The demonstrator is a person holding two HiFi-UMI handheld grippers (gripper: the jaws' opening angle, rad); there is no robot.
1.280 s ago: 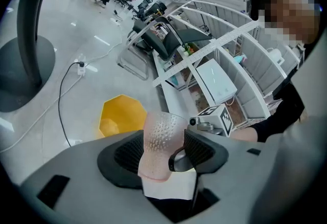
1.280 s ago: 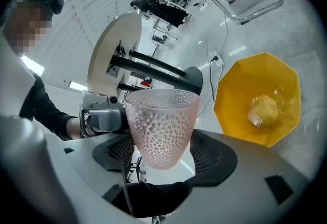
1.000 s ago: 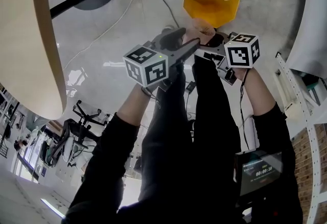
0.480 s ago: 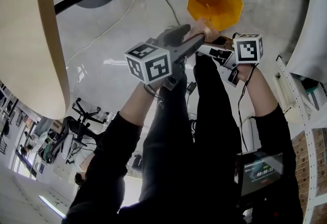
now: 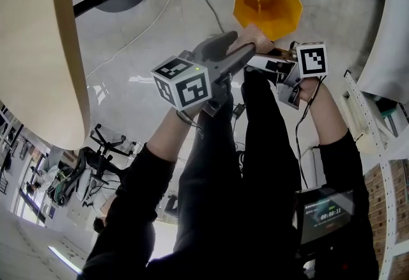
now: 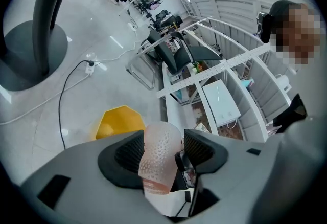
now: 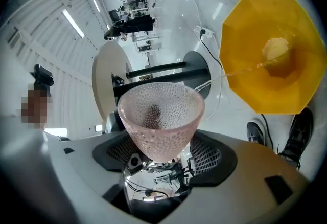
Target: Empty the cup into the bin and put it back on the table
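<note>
Your left tool (image 6: 162, 150) is clamped on the sides of the pink dimpled translucent cup (image 7: 161, 110). Your right tool (image 7: 168, 152) is closed on the cup's narrow base, so the cup hangs in the air between them at the upper centre of the head view, mouth turned toward the right tool's camera. Just above it in that view the orange octagonal plastic bin (image 5: 287, 11) stands on the pale glossy floor (image 5: 160, 36) with a yellowish lump (image 7: 276, 50) inside, and the pale round surface (image 5: 32, 48) fills the left edge, well apart from the cup.
</note>
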